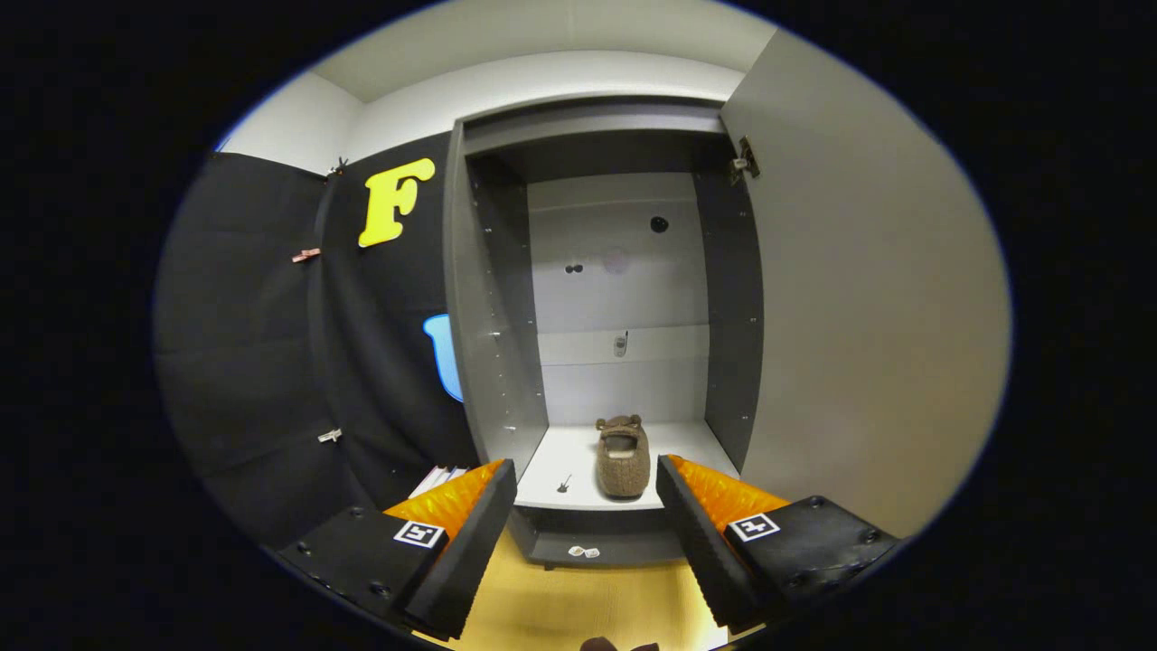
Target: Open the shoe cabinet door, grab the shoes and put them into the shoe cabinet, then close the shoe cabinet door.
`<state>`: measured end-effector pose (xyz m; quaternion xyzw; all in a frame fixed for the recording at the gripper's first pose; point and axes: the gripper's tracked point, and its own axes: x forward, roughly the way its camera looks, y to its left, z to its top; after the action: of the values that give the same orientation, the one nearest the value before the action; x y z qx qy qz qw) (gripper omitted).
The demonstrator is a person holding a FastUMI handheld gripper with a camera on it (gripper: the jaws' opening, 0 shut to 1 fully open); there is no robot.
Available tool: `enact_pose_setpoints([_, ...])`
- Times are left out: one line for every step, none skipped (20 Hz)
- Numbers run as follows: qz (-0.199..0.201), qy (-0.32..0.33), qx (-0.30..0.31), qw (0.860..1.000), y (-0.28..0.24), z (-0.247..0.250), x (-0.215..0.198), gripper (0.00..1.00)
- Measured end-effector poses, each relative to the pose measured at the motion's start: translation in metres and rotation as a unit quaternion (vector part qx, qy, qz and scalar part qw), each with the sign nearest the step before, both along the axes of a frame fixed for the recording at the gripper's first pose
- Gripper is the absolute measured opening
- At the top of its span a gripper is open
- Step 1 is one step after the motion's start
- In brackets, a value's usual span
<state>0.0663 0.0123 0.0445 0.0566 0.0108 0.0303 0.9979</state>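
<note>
The grey shoe cabinet (495,298) stands straight ahead with its door (859,298) swung wide open to the right. A brown fuzzy slipper (622,458) lies on the cabinet's white bottom shelf (565,457), toe toward me, near the shelf's front edge. My gripper (586,493) is open, its black and orange fingers (475,520) spread wide with nothing between them. The slipper sits beyond the fingertips, framed in the gap between them. A dark brown bit shows at the very bottom between the fingers; I cannot tell what it is.
A yellowish wooden floor (578,601) runs under the fingers up to the cabinet base. Black cloth wall (271,344) hangs left of the cabinet. Some white sheets (438,477) lie on the floor by the cabinet's left side. A small dark object (563,485) lies on the shelf left of the slipper.
</note>
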Motion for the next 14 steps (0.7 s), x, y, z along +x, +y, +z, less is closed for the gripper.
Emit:
enact_pose_setpoints([-0.003, -0.009, -0.001, 1.000, -0.002, 0.000, -0.015, 0.98])
enact_pose_setpoints([-0.005, -0.017, -0.003, 1.000, -0.005, 0.001, -0.031, 0.98])
enact_pose_setpoints([-0.008, -0.025, -0.007, 1.000, -0.008, -0.002, -0.047, 0.98])
enact_pose_setpoints([-0.013, -0.030, -0.011, 0.999, -0.014, -0.004, -0.063, 0.98])
enact_pose_setpoints([-0.018, -0.038, -0.009, 0.999, -0.020, -0.005, -0.078, 0.98])
enact_pose_setpoints([-0.025, -0.045, -0.003, 0.999, -0.027, -0.005, -0.094, 0.98])
enact_pose_setpoints([-0.029, -0.051, 0.000, 0.998, -0.033, -0.006, -0.107, 0.98])
enact_pose_setpoints([-0.035, -0.056, 0.004, 0.998, -0.042, -0.005, -0.119, 0.98])
enact_pose_setpoints([-0.036, -0.063, 0.004, 0.997, -0.050, -0.004, -0.131, 0.98])
enact_pose_setpoints([-0.040, -0.065, 0.006, 0.997, -0.059, -0.003, -0.142, 0.98])
enact_pose_setpoints([-0.044, -0.068, 0.007, 0.997, -0.071, -0.003, -0.151, 0.98])
enact_pose_setpoints([-0.056, -0.069, 0.009, 0.996, -0.085, -0.003, -0.162, 0.98])
enact_pose_setpoints([-0.069, -0.071, 0.008, 0.995, -0.102, -0.002, -0.171, 0.98])
enact_pose_setpoints([-0.087, -0.075, 0.009, 0.993, -0.120, 0.000, -0.181, 0.98])
